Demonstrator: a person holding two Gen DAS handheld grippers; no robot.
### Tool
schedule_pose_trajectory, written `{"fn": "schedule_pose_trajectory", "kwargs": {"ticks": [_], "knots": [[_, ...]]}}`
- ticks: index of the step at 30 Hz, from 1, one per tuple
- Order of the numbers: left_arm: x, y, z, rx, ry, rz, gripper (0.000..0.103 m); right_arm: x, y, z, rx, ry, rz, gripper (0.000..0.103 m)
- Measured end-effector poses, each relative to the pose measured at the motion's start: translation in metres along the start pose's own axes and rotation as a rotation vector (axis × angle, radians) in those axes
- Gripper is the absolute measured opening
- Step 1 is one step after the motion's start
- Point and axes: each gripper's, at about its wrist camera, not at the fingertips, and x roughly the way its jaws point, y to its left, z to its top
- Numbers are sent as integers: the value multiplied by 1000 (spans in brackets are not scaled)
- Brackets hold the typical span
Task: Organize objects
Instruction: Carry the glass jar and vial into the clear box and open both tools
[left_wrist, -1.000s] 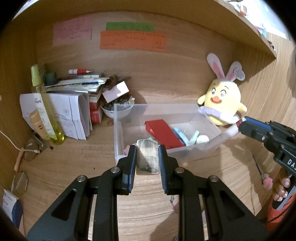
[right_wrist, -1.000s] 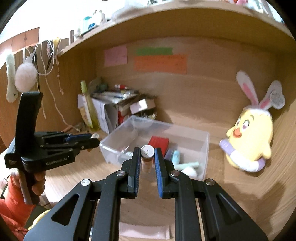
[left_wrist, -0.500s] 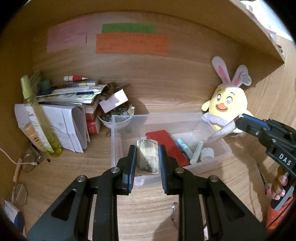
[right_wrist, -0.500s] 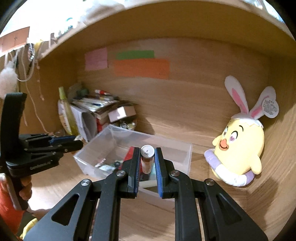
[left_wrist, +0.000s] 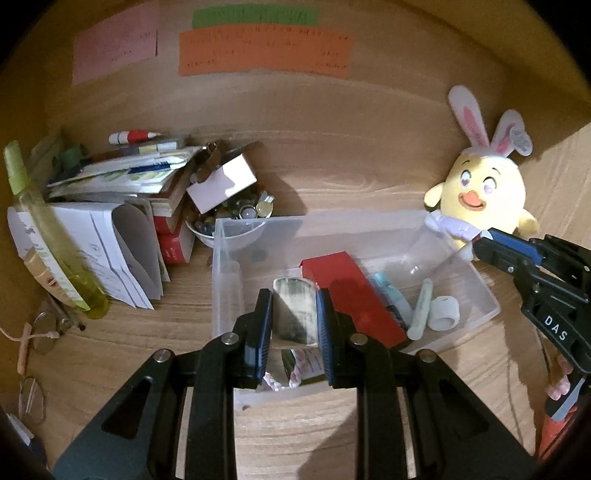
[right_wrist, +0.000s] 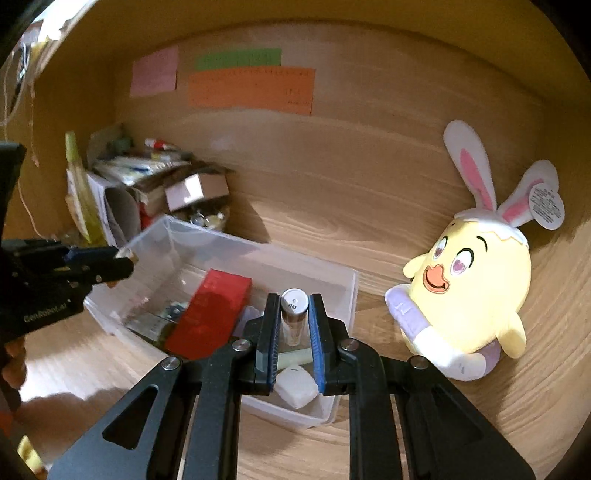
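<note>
Left wrist view: my left gripper (left_wrist: 294, 317) squeezes a flat shiny packet (left_wrist: 294, 314) over the clear plastic box (left_wrist: 487, 295); my right gripper (right_wrist: 293, 332) squeezes a small glass bottle (right_wrist: 293, 317) there too.

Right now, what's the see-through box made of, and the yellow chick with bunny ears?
The see-through box looks like thin clear plastic, a bit frosted: you can see the wood and the red box through its walls. The yellow chick looks like soft plush fabric, matte and fuzzy, with a paper tag on one ear.
</note>
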Motion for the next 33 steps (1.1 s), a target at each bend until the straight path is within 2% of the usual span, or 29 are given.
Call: {"fn": "schedule_pose_trajectory", "kwargs": {"ticks": [2, 13, 18, 21, 23, 26, 33], "knots": [[8, 1, -1, 4, 20, -11, 23, 7, 2, -1, -16, 12, -13, 14], [29, -7, -6, 33, 66, -13, 23, 31, 19, -8, -58, 75, 42, 14], [28, -9, -5, 33, 74, -24, 25, 31, 23, -8, -42, 89, 109, 16], [24, -10, -5, 27, 71, -28, 29, 31, 24, -7, -27, 101, 138, 16], [21, -10, -5, 25, 64, -30, 37, 30, 25, -7, -25, 103, 145, 17], [11, -11, -6, 26, 41, -25, 48, 25, 27, -7, -23, 94, 156, 24], [-14, -11, -8, 29, -5, -14, 59, 6, 25, -8, -5, 66, 173, 42]]}}
